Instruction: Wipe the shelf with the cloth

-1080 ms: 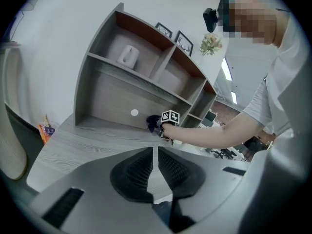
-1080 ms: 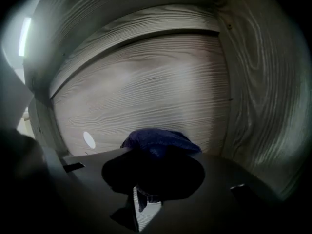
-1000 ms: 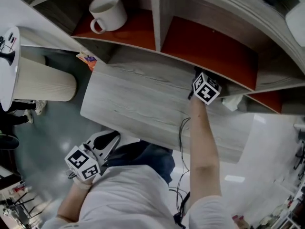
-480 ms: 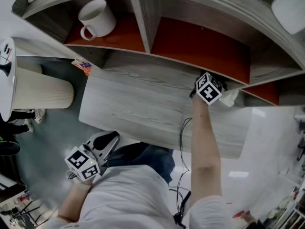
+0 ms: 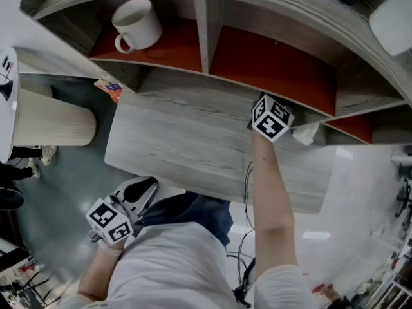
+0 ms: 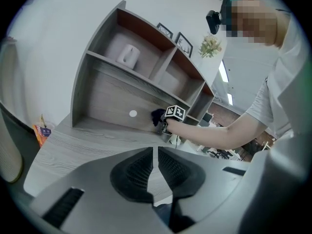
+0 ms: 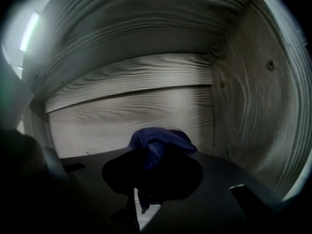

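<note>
The right gripper (image 7: 146, 184), its jaws just closing tight on a bunched dark-blue cloth (image 7: 158, 140), reaches into the low bay of the grey wooden shelf (image 5: 205, 24) near its right side wall; the left gripper (image 6: 156, 165) hangs off the desk (image 5: 180, 147) edge, jaws together and empty, with a white mug (image 5: 136, 23) in the upper left compartment

Right gripper (image 5: 270, 115): I am holding it tucked under the shelf (image 5: 273, 62).
Left gripper (image 5: 139, 190): I am keeping it low by my lap.
</note>
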{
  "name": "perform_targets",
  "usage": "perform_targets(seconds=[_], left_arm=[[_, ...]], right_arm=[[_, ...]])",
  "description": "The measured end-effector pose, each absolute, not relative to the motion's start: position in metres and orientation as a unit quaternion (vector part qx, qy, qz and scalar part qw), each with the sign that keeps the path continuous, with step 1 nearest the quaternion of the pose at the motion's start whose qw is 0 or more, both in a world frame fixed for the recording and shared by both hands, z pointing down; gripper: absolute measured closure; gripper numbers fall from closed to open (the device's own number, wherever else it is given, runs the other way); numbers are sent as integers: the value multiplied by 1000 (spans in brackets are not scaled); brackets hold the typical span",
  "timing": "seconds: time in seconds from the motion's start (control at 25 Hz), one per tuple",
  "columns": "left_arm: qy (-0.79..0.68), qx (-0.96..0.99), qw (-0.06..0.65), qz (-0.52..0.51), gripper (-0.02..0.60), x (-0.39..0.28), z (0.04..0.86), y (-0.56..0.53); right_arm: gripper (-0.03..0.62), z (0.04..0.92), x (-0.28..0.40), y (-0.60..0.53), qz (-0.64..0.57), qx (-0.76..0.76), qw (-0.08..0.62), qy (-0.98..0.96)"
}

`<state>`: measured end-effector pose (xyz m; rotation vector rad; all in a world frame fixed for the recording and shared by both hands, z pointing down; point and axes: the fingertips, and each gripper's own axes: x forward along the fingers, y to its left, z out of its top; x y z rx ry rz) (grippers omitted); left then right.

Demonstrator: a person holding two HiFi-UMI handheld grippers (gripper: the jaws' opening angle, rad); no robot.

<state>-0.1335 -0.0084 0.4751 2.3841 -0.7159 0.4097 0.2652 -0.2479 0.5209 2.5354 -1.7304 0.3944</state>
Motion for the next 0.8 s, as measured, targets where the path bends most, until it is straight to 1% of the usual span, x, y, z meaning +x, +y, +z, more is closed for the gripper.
perform_targets(seconds=[0.56,0.8], left_arm=[[-336,878,316,127,540,-178,474,-1],[-354,871,318,120,540,-191,473,-1]], right_arm=[[507,522,129,-309,113,741,55,-659],[507,508,94,-322,89,720,56,-686]])
